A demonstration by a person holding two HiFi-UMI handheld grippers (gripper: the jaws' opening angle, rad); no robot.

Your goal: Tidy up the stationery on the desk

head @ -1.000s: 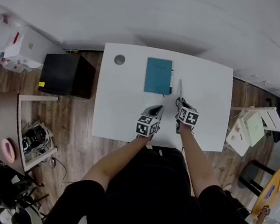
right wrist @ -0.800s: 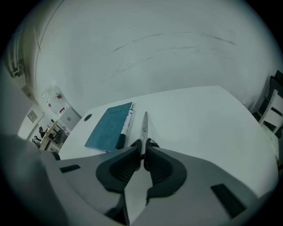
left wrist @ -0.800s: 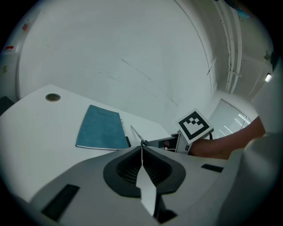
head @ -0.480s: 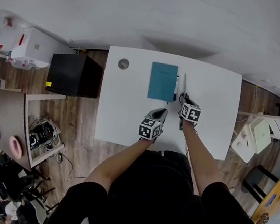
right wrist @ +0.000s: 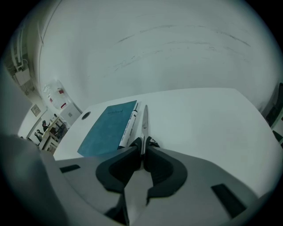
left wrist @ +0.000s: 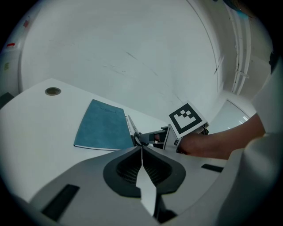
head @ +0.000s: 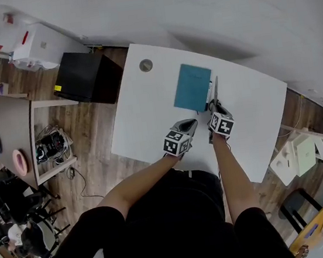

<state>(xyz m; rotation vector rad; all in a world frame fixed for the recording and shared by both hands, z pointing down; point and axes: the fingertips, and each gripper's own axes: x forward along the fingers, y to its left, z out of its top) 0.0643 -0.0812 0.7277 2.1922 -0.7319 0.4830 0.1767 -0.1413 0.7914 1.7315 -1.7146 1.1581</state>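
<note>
Your right gripper is clamped on the scissors, its jaws pinching the handle end. The closed blades point away from you towards the far edge of the desk. Your left gripper has its jaws pressed together with nothing between them. It hangs over the near part of the desk, to the left of the right one.

The notebook lies flat towards the far side of the desk. The pen lies along its right edge, touching or almost touching it. The scissors run just right of the pen and nearly parallel to it. They sit low over the desk, but you cannot tell from these views whether the blades already rest on it.

You look to be at the step of laying the scissors down in a row with the notebook and pen, and the task seems close to its end, since no other stationery shows on the desk.

Next, bring the blades flat onto the desk, keeping them parallel to the pen with a small gap so you do not knock it. Then let the jaws part and draw the gripper straight back towards you, so the handles do not catch and swing the scissors askew. Your left gripper has nothing to do here, so keep it clear.
</note>
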